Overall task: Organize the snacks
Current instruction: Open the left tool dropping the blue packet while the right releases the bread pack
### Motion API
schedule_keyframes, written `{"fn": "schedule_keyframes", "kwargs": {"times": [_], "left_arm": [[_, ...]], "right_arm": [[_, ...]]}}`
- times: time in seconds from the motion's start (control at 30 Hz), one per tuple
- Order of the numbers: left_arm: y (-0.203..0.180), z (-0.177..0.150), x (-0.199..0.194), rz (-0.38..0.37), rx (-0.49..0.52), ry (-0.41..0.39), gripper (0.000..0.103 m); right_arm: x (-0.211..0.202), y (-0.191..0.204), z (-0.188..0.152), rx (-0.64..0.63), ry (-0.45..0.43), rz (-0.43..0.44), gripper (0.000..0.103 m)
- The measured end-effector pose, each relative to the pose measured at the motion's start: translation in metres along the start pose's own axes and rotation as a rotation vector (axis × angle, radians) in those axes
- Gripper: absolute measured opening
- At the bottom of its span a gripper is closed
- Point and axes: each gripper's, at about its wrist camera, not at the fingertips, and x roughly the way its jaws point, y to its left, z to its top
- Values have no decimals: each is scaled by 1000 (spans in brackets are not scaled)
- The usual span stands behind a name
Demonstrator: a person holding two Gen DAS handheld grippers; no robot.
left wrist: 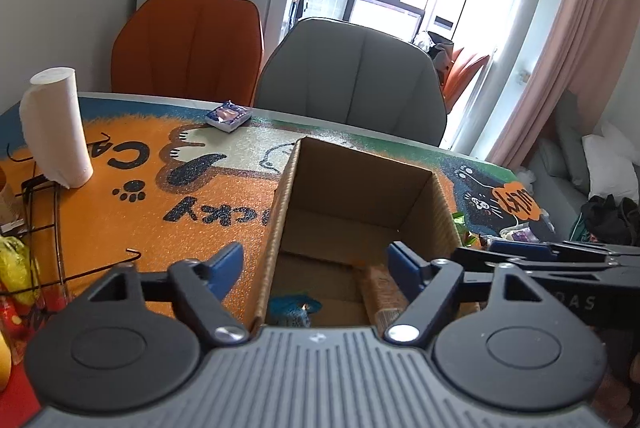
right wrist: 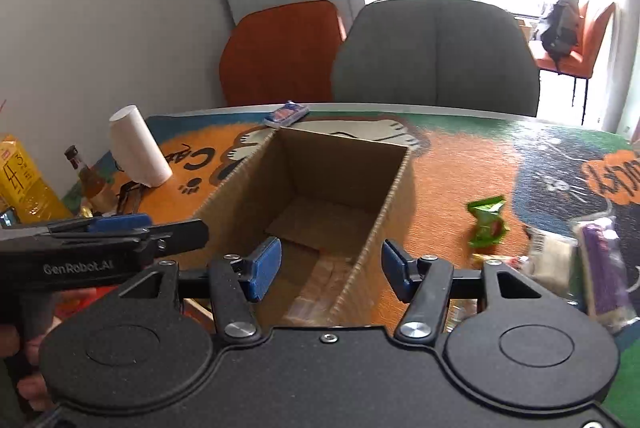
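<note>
My left hand-held gripper [left wrist: 316,268] is released: its blue fingers [left wrist: 226,264] stand wide apart and hold nothing. It hangs over the near left wall of the cardboard box [left wrist: 286,184], so one finger is outside the box and the other is above the inside. My right hand-held gripper [right wrist: 330,264] is also released and empty, and its two fingers stand on both sides of the right wall of the same box [right wrist: 394,188]. In each view I see the other gripper from the side, just beside my own.

The box stands open on the desk [left wrist: 132,224], which is covered by an orange mat with cartoon cats. On the bottom of the box I see a blue snack packet [left wrist: 294,308] near the close wall, and beside it a brown wrapped snack [left wrist: 380,288]; in the right view this one is blurred.

To the right of the box, on the mat, lies a green candy wrapper [right wrist: 486,222], apart from the box. Further right there are more snacks: a purple and white packet [right wrist: 600,268] and some small pieces near it, which I cannot tell exactly. Behind the box, near the far edge of the desk, lies a small blue packet [left wrist: 229,116].

At the left stands a white paper roll [left wrist: 56,128], upright. Behind the desk are an orange chair [left wrist: 188,48] and a grey chair [left wrist: 352,72].
</note>
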Motion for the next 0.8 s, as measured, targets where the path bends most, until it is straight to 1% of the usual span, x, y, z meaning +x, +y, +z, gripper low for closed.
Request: {"fn": "schedule_keyframes", "kwargs": {"times": [0.13, 0.27, 0.43, 0.5, 0.63, 0.7, 0.8], "left_arm": [[-5, -2, -1, -1, -10, 3, 83], [-15, -5, 0, -11, -14, 11, 92], [-32, -11, -2, -17, -1, 10, 103], [-39, -13, -3, -24, 3, 6, 103], [-54, -18, -7, -36, 21, 5, 103], [-60, -19, -9, -42, 25, 0, 103], [-69, -23, -11, -55, 31, -5, 103]], "right_arm": [[-11, -12, -6, 14, 0, -22, 57], [-24, -27, -11, 35, -4, -41, 60], [-43, -44, -18, 47, -27, -63, 71], [-50, -51, -20, 52, -40, -71, 78], [-64, -65, -24, 69, -57, -83, 86], [-70, -72, -27, 77, -60, -86, 94], [-79, -81, -33, 85, -72, -90, 98]]}}
